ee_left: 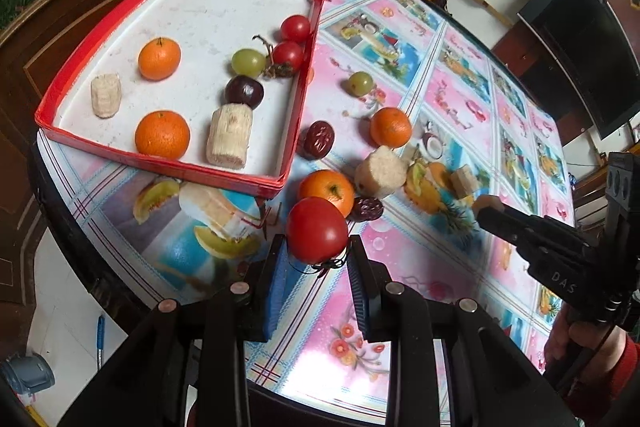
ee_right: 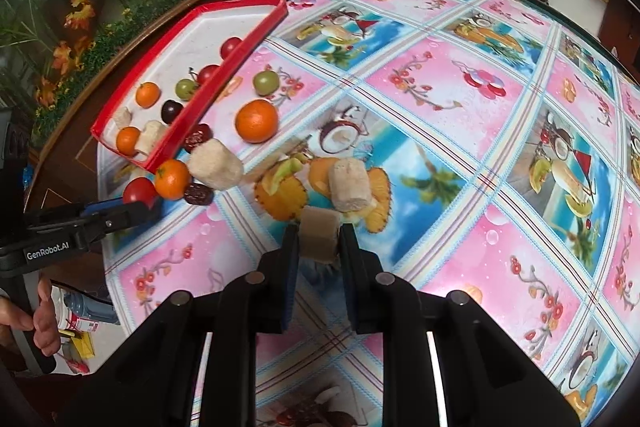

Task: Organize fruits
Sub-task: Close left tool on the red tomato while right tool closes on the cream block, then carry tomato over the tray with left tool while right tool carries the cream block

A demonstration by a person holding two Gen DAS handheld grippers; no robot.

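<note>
Left wrist view: the left gripper (ee_left: 318, 259) has its fingers closed on a red tomato (ee_left: 317, 230), just off the near corner of the red tray (ee_left: 168, 163). The right gripper (ee_right: 319, 233) pinches a beige cut chunk (ee_right: 319, 239) on the counter (ee_right: 460, 131), farther from the tray, past the loose oranges and dates.
</note>
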